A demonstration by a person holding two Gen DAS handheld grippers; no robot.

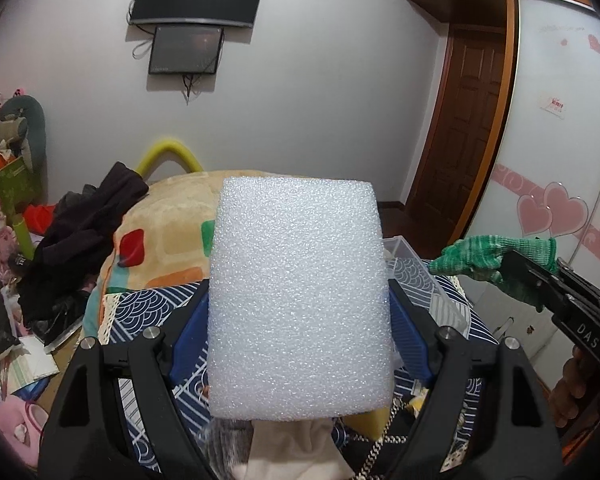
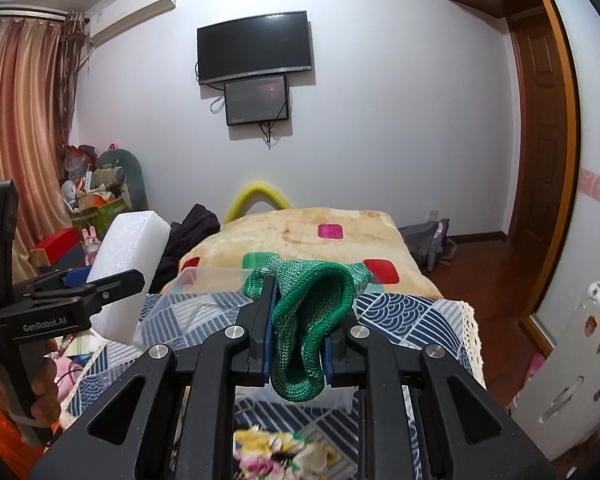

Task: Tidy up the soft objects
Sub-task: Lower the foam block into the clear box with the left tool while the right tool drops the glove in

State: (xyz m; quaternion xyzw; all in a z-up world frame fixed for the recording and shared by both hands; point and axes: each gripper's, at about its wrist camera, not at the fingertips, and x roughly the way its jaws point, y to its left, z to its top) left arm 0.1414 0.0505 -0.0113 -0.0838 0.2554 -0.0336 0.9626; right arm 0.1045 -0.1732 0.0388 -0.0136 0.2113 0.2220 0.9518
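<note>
White foam fills the left wrist view: a thick foam block (image 1: 300,300) stands upright between the left gripper's (image 1: 300,344) blue-padded fingers (image 1: 190,344), which press against both of its sides. Behind the block this view shows only a corner of a clear plastic bin (image 1: 412,268) just past the right-hand finger, and a black garment (image 1: 80,248) heaped well off to the left. At its right edge the right gripper (image 1: 540,276) appears from the side, holding a green knit glove (image 1: 496,256).

The right wrist view shows that grip head-on: the right gripper (image 2: 298,320) is closed narrowly on the glove (image 2: 312,312), the cuff gaping open above the fingers and a fold hanging below them. Only here is the bin's front rim (image 2: 212,274) seen directly beyond the fingertips, resting on the patterned quilt (image 2: 412,316). Far left of the fingers, the left gripper (image 2: 112,280) holds the foam block (image 2: 128,268) raised, apart from the bin.
</note>
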